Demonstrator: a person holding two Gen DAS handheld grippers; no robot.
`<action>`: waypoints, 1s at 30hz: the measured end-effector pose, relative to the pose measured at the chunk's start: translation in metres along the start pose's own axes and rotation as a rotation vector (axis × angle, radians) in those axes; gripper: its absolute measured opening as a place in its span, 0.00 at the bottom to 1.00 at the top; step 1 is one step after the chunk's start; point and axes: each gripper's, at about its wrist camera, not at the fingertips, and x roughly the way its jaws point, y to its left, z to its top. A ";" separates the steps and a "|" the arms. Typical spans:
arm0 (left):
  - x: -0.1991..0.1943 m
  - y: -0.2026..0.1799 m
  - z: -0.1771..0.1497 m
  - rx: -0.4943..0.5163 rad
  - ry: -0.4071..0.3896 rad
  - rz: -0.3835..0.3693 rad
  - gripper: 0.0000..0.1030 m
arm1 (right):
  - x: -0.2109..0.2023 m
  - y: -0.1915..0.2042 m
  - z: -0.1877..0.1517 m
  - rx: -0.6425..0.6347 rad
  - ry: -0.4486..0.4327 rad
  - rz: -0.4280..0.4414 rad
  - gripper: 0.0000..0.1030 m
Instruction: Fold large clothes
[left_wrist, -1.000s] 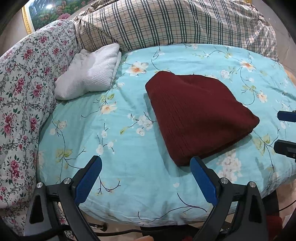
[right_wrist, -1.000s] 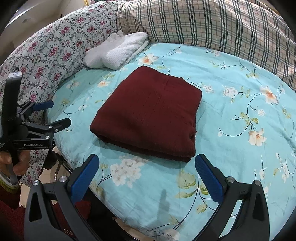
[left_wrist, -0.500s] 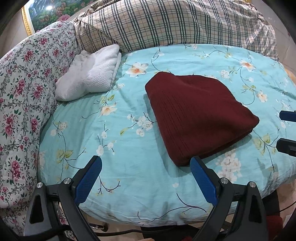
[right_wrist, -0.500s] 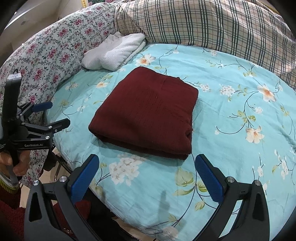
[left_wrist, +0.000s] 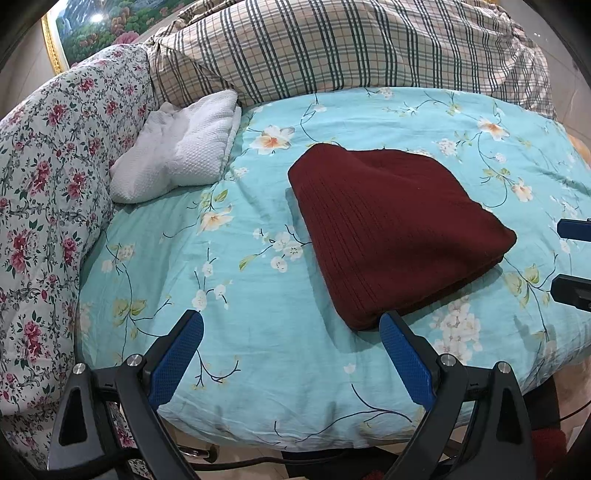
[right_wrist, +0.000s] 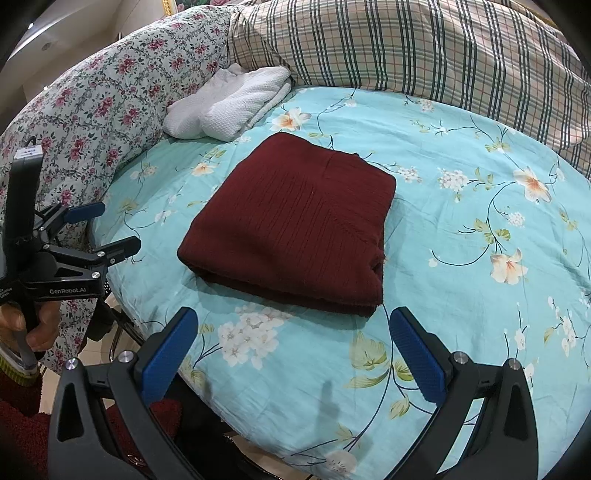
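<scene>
The dark red knitted garment (right_wrist: 291, 225) lies as a compact, layered rectangle near the middle of the bed (right_wrist: 461, 258), on the turquoise floral sheet, its stacked edges showing along the near side. Judging by that tidy shape, the folding of this piece looks finished; nothing hangs loose or trails off the bundle. A folded white waffle-weave cloth (right_wrist: 229, 107) rests further back against the floral quilt (right_wrist: 110, 81), touching it, well apart from the red garment, and it too appears already folded. The plaid quilt (right_wrist: 424, 48) is bunched along the far side of the bed.

The left gripper (left_wrist: 291, 349) hovers over the near edge of the bed, its blue-padded fingers spread wide and empty; the right-hand finger sits just in front of the garment's near corner. The right gripper (right_wrist: 293, 347) is likewise spread apart and holding nothing, just short of the bundle. No unfolded clothing shows in either view, so what remains, if anything, is likely setting the red bundle aside or fetching another piece.
</scene>
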 end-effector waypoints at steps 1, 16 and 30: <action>0.000 -0.001 0.000 0.000 0.001 0.000 0.94 | 0.000 0.000 0.000 0.001 0.001 0.001 1.00; 0.002 0.000 -0.001 0.002 0.002 -0.007 0.94 | 0.004 0.001 0.000 -0.004 0.011 0.001 1.00; 0.001 -0.002 0.000 0.006 -0.001 -0.005 0.94 | 0.004 0.002 -0.001 -0.005 0.011 0.000 1.00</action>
